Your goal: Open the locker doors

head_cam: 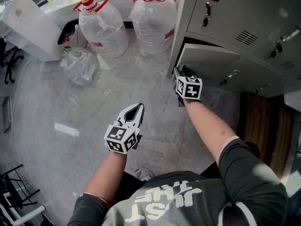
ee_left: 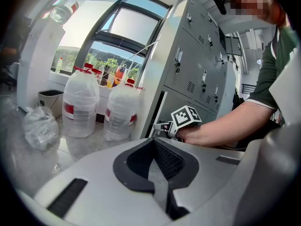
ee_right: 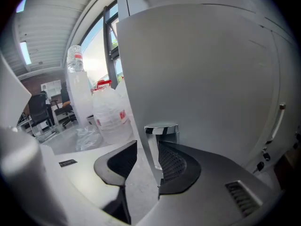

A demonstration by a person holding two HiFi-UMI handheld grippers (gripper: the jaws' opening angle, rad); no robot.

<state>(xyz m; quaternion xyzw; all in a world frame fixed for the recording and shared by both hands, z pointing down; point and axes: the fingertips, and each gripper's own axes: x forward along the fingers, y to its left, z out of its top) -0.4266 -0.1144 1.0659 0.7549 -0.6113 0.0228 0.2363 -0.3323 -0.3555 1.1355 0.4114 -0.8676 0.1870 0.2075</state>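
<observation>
A grey bank of lockers (head_cam: 244,18) stands at the right. Its bottom door (head_cam: 211,60) hangs ajar, with a dark gap along its left edge. My right gripper (head_cam: 179,72) reaches that edge. In the right gripper view the door (ee_right: 202,79) fills the frame. Its chrome handle (ee_right: 161,131) sits between the tips of my right gripper (ee_right: 149,147), whose jaws stand slightly apart; the left one is clear of the handle. My left gripper (head_cam: 137,109) hovers over the floor, shut and empty (ee_left: 153,142). It faces the lockers (ee_left: 193,69) and the right gripper (ee_left: 161,125).
Two big water jugs (head_cam: 101,27) (head_cam: 153,18) with red caps stand on the floor left of the lockers. A crumpled plastic bag (head_cam: 80,65) lies beside them. A white cabinet (head_cam: 28,25) is at far left. Wooden flooring (head_cam: 261,121) lies below the lockers at right.
</observation>
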